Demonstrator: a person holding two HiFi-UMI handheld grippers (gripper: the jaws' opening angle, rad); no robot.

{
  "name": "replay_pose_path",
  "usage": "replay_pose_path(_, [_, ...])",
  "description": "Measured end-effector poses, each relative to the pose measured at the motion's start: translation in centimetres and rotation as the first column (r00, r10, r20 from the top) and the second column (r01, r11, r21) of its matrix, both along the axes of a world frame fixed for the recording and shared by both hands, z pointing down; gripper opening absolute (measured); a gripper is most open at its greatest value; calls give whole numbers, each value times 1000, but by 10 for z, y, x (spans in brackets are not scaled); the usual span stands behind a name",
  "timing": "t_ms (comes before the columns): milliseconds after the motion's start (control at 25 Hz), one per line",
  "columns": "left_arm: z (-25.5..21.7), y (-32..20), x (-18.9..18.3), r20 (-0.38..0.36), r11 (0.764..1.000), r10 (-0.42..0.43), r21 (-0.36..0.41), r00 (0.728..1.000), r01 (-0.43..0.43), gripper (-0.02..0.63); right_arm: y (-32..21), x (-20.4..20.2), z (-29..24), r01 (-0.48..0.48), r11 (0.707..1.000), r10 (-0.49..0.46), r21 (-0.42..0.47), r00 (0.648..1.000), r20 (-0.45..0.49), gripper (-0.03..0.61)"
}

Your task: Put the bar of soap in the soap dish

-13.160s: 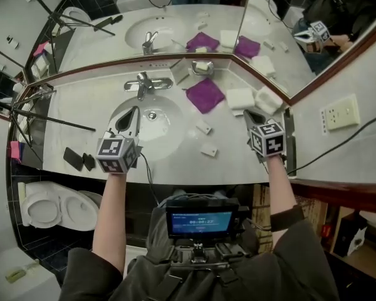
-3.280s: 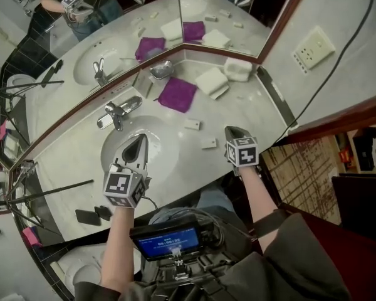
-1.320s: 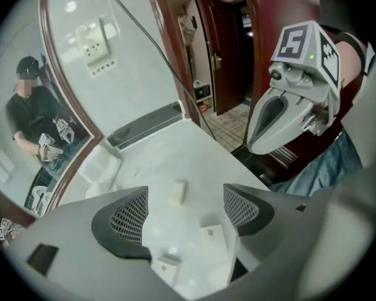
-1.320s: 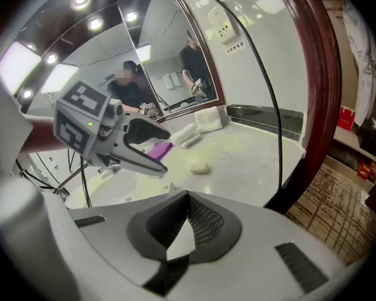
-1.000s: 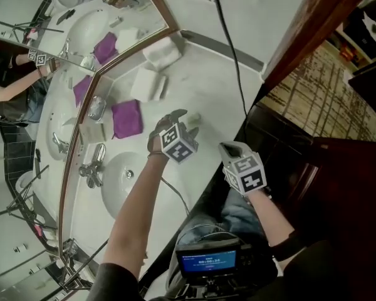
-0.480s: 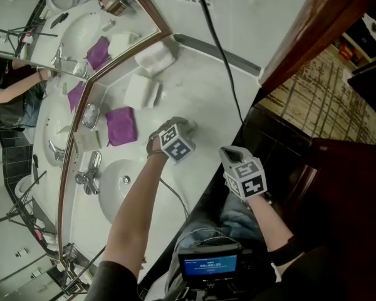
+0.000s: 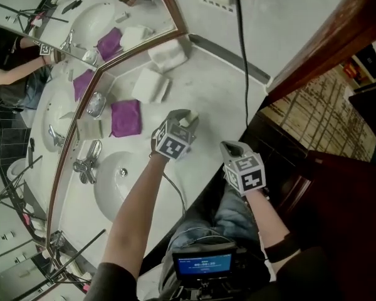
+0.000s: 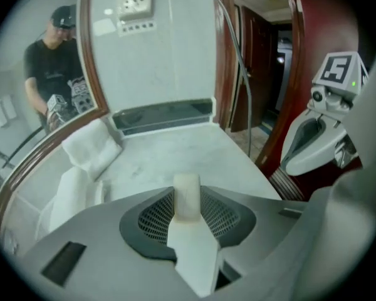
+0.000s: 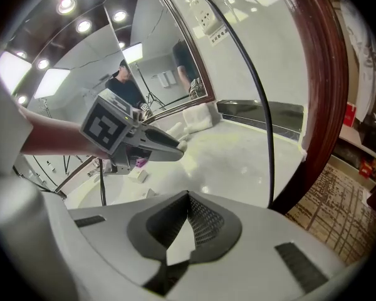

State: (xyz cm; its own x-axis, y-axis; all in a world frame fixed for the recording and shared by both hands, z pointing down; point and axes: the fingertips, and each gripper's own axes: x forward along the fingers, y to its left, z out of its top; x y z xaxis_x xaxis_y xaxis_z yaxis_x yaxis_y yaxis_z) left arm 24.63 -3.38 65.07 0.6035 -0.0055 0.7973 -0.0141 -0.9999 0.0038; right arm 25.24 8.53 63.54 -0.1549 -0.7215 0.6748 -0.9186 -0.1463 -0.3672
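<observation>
While the bar of soap (image 8: 187, 196) stands on end between the pads of my left gripper (image 7: 185, 119), its pale top pokes out past the jaws, which have just been closing on it. I hold it above the counter (image 7: 219, 86), near a folded white towel (image 7: 151, 84); a second white towel (image 7: 168, 53) lies by the mirror. The silvery soap dish (image 7: 96, 105) sits at the mirror's corner, well apart from the soap, just beside a purple cloth (image 7: 125, 118). What lies in the dish I cannot tell. My right gripper (image 7: 230, 147) hangs off the counter's front edge, jaws together with nothing between them.
</observation>
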Motion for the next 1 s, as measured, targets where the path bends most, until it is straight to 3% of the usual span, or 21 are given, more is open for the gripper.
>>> replay_pose_path(120, [-42,-21,4,-158,989,-144,-34,977,141,127,-18,8,-9,8,1000,-7,12,1000,-25,17])
replay_pose_path(240, [-70,-46,-9,-274,951,-310,-75,910,301,127,-44,14,-22,49,998,-47,34,997,-54,17])
replay_pose_path(360, [-90,-75,-36,-335,904,-421,-75,843,422,127,-83,8,-39,114,991,-108,64,991,-83,17])
replay_pose_path(680, [-104,-151,-138,-345,759,-618,-25,707,651,127,-189,-59,-60,317,939,-304,135,947,-108,17])
replay_pose_path(880, [-101,-202,-201,-316,649,-723,-5,615,760,127,-242,-126,-69,463,869,-449,176,886,-117,18])
replay_pose_path(1000, [-96,-230,-228,-296,605,-758,15,581,796,127,-267,-161,-71,536,822,-520,192,844,-131,18])
